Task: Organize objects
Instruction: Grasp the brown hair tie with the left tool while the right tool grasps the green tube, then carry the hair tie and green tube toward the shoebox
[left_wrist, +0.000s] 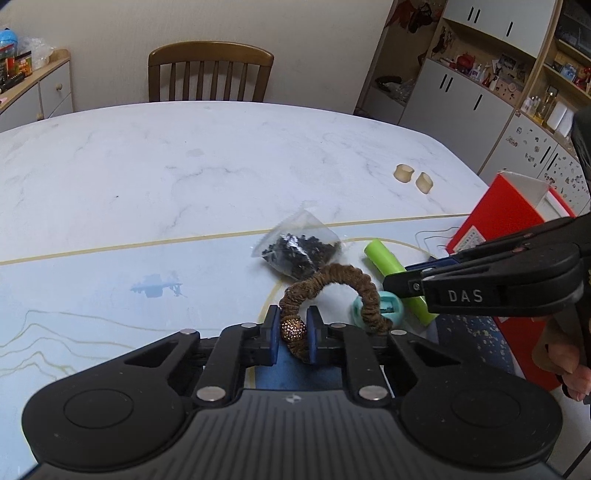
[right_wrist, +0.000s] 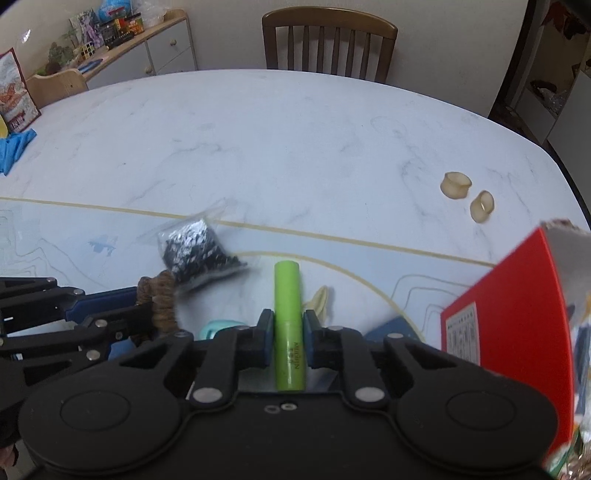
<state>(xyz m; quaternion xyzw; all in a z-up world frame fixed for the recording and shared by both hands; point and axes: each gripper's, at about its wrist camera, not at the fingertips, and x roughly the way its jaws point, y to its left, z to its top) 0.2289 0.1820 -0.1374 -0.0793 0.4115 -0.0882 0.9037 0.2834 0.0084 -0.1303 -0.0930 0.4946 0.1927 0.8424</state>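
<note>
My left gripper (left_wrist: 292, 334) is shut on a brown hair tie (left_wrist: 347, 282) at its glittery bead (left_wrist: 293, 329); the loop arches up and to the right. My right gripper (right_wrist: 289, 332) is shut on a lime-green tube (right_wrist: 289, 306) that points away along the fingers. In the left wrist view the right gripper (left_wrist: 402, 282) comes in from the right over the green tube (left_wrist: 384, 260). A teal round object (left_wrist: 386, 308) lies behind the hair tie loop. A clear bag of black pieces (left_wrist: 295, 253) rests on the table just beyond.
A red box (right_wrist: 517, 314) stands open at the right. Two beige rings (right_wrist: 467, 195) lie on the marble table (right_wrist: 258, 147) further right. A wooden chair (right_wrist: 328, 44) is at the far edge. A yellowish rubber band (right_wrist: 319, 299) lies beside the tube. Blue cloth (right_wrist: 14, 147) at left.
</note>
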